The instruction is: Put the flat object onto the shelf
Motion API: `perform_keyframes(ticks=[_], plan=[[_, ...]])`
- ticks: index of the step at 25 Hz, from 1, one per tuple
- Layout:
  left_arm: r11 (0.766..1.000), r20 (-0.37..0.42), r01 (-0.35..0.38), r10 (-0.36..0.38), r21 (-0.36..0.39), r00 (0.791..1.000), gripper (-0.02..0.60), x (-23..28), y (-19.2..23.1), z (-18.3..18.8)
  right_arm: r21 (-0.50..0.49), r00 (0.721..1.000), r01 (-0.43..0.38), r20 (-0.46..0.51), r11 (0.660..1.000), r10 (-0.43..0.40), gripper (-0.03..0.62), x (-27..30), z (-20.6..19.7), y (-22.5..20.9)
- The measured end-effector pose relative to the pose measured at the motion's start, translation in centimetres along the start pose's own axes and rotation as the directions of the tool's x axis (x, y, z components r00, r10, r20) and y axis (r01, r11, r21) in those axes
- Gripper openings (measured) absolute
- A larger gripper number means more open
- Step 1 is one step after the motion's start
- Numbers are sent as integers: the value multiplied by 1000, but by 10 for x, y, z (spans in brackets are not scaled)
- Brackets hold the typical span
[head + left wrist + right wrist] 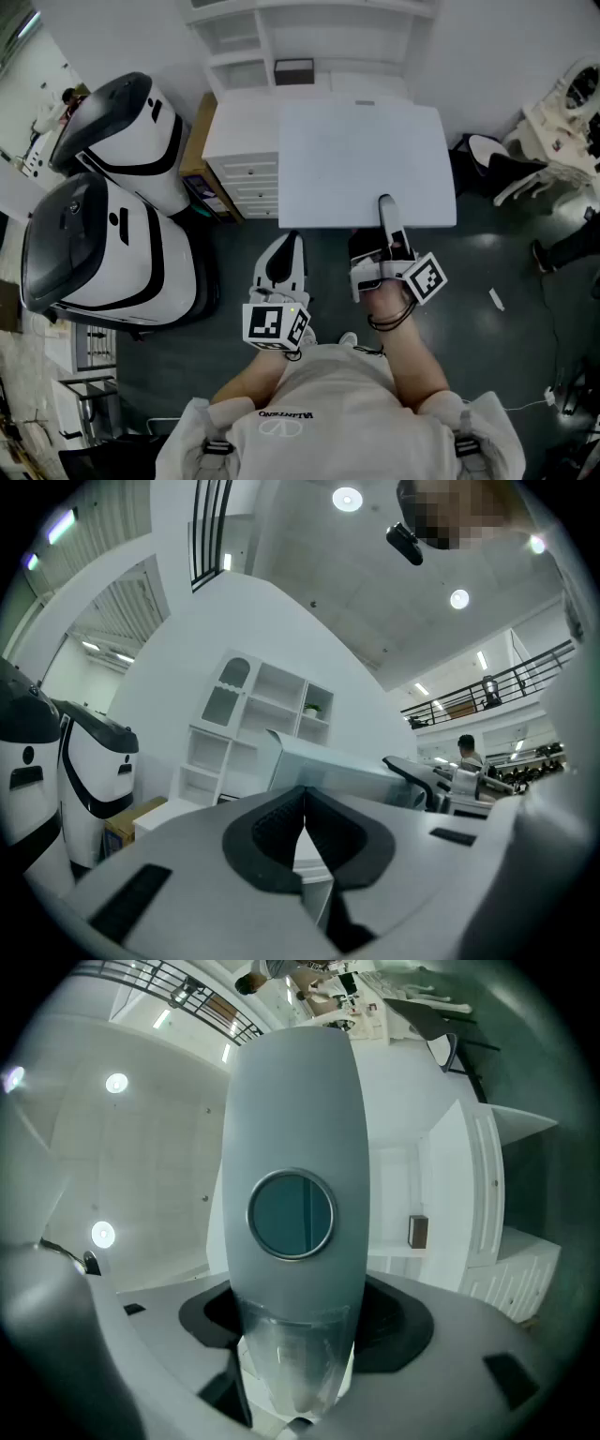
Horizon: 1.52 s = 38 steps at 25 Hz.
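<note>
White room, dark floor point(497, 366) underfoot, white table point(366, 159) straight ahead of both claws.

Nearest: left claw point(285, 251) pinched fully together on nothing, parked short of the table's near edge. Probably just kept out of the way.

Just right of it: right claw point(392, 246) spread wide and clamped on the clear lower end of the flat object point(385, 214). Grey oval with a round teal window, sticking out forward past the jaws and over the table's near edge, nose tilted up, thin edge toward the head view. Gripped by the tail, presumably to leave the front free to enter a bay first.

Beyond the claw tips: bare tabletop, nothing to snag on.

Off to the left of the left claw: two big white-and-black machines point(103, 253). Ahead-left: white drawer unit point(246, 173) butted against the table.

Farthest, past the table: white shelf point(272, 37), open bays, small dark box point(293, 71) in one.

Whole table between flat object and shelf, so not placed yet. Long reach across needed; upward tilt likely there to clear the tabletop.
</note>
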<state>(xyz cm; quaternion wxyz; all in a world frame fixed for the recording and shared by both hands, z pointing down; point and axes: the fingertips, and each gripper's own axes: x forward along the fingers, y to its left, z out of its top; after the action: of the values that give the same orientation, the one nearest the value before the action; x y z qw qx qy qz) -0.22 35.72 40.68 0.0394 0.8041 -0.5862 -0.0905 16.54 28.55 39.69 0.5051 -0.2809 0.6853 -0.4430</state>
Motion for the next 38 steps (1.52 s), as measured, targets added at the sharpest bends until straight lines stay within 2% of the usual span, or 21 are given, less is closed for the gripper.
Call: perform_keyframes(ticks=[11,16,22,25,29,38], plan=[[1000,0,-1,1,-7,1000,5,0,17,-2,-4,999,12,32,1000,-12,313,4,1,-9],[1000,0,6,-6,-14,1000,5,3,36,1,-39,1000,18,17,999,-17,313,21,-12,-12],[1000,1,7,-7,-15,1000,5,6,67,2,-17,998,10,59,1000,-9,313,40,-22,-21],[1000,-10,-8,8,-21,1000,5,10,83,-1,-33,998,33,63,999,-31,311,47,-24,-31],[999,-10,-27,27,-30,1000,5,28,97,-5,-61,999,35,37,997,-33,311,65,-21,-41],[998,-1,-51,51,-21,999,5,97,120,-4,-40,1000,14,3,999,-14,311,133,-4,-72]])
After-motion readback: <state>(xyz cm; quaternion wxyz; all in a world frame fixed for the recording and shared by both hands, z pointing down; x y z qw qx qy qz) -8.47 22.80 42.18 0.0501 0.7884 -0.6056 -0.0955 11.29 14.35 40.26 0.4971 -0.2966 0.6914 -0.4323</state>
